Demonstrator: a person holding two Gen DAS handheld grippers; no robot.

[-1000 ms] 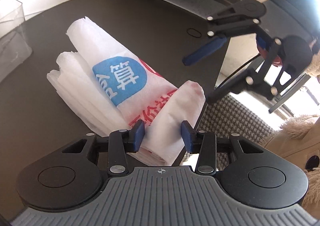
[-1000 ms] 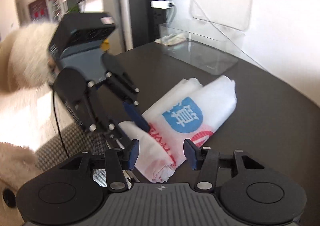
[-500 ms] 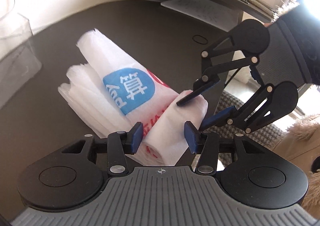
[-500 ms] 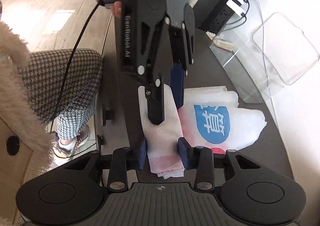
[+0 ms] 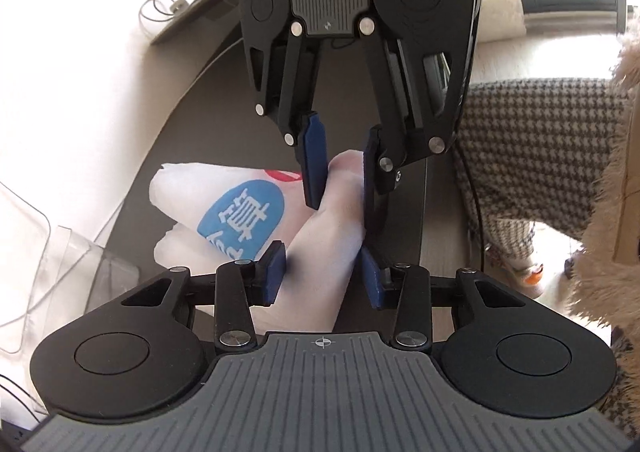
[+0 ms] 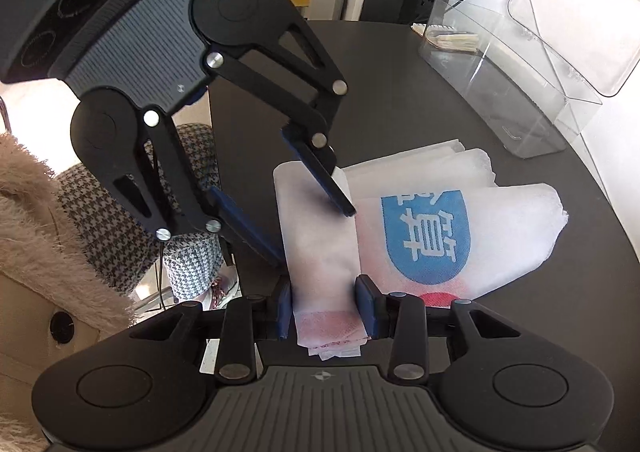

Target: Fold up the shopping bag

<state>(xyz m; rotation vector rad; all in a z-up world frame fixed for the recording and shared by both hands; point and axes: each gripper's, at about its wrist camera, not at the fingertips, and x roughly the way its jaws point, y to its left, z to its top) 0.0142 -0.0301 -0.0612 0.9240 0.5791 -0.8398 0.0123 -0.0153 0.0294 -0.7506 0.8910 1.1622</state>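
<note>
The white shopping bag with a blue logo and red print lies folded on the dark table; its end flap near the table edge is folded over into a narrow strip. My left gripper straddles one end of that strip; its jaws are closing and both pads touch the cloth. The right gripper faces it from the other end. In the right wrist view the right gripper is shut on the strip of the bag, and the left gripper straddles its far end.
A clear plastic box with an open lid stands at the table's far side. The table edge runs close beside the strip. A person's houndstooth trousers and furry coat are just beyond it.
My left gripper has rolled and swung round to face the right gripper along the folded strip. The right gripper came down over the strip's end and closed on it.
</note>
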